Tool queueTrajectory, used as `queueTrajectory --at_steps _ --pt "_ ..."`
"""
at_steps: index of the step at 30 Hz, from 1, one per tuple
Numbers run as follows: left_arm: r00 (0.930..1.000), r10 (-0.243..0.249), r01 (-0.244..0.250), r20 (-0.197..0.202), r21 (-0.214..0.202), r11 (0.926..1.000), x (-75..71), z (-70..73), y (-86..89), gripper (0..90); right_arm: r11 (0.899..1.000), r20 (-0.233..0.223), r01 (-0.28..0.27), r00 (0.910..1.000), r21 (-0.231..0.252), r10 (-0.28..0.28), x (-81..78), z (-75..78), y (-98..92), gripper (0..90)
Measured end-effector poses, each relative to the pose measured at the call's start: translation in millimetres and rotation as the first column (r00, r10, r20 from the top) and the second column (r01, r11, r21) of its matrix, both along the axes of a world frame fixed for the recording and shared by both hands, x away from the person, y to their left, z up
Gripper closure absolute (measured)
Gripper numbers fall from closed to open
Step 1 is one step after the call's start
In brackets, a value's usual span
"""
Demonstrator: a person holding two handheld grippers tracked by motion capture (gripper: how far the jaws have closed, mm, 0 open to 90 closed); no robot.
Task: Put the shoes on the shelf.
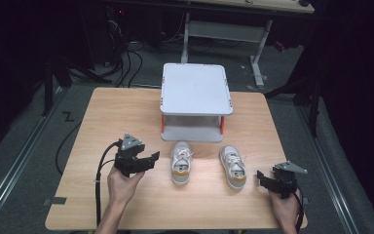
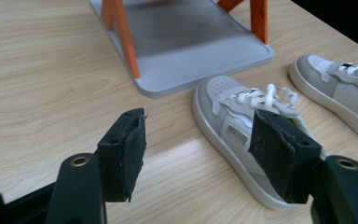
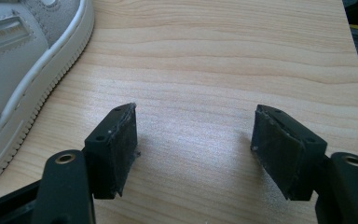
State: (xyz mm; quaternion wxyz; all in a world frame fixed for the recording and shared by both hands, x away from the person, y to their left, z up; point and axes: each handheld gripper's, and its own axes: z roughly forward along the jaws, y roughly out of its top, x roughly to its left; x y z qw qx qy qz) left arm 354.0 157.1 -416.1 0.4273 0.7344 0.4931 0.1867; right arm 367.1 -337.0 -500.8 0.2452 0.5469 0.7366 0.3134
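Shoes lie side by side on the table (image 1: 126, 112), between the two hand-held grippers. Left hand-held gripper (image 1: 151, 158) has its jaws apart with nothing between them; the left shoe (image 1: 181, 162) lies just ahead of its tips, untouched, with one pad (image 2: 279, 156) in front of the laces in the left gripper view. Right hand-held gripper (image 1: 260, 176) also stands open and empty over bare wood, the right shoe (image 1: 233, 166) just beside its tips. Beyond both shoes stands a grey rack (image 1: 195, 87) with orange legs.
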Motion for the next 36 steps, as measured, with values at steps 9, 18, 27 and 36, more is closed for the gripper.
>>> queueTrajectory --at_steps 9,18,27,36 --pt "0.9984 0.057 -0.057 0.0 -0.001 0.9984 -1.7 -10.3 19.7 36.0 1.0 0.0 0.0 1.0 0.0 0.0 0.0 0.0 0.0 31.6" --pt "0.9954 0.093 -0.092 -0.021 0.03 0.9953 -1.0 -31.7 31.8 35.9 1.0 -0.001 0.001 1.0 0.001 -0.001 0.1 0.0 0.2 31.7" --pt "0.9921 0.118 -0.116 -0.041 0.052 0.9919 -0.1 -50.0 36.8 35.8 1.0 0.007 0.004 1.0 -0.003 -0.004 0.2 0.1 1.0 36.4" --pt "0.9885 0.137 -0.131 -0.065 0.082 0.9879 5.7 -68.9 39.1 35.9 1.0 0.004 -0.019 0.9998 -0.001 0.019 0.4 1.5 1.5 47.6"
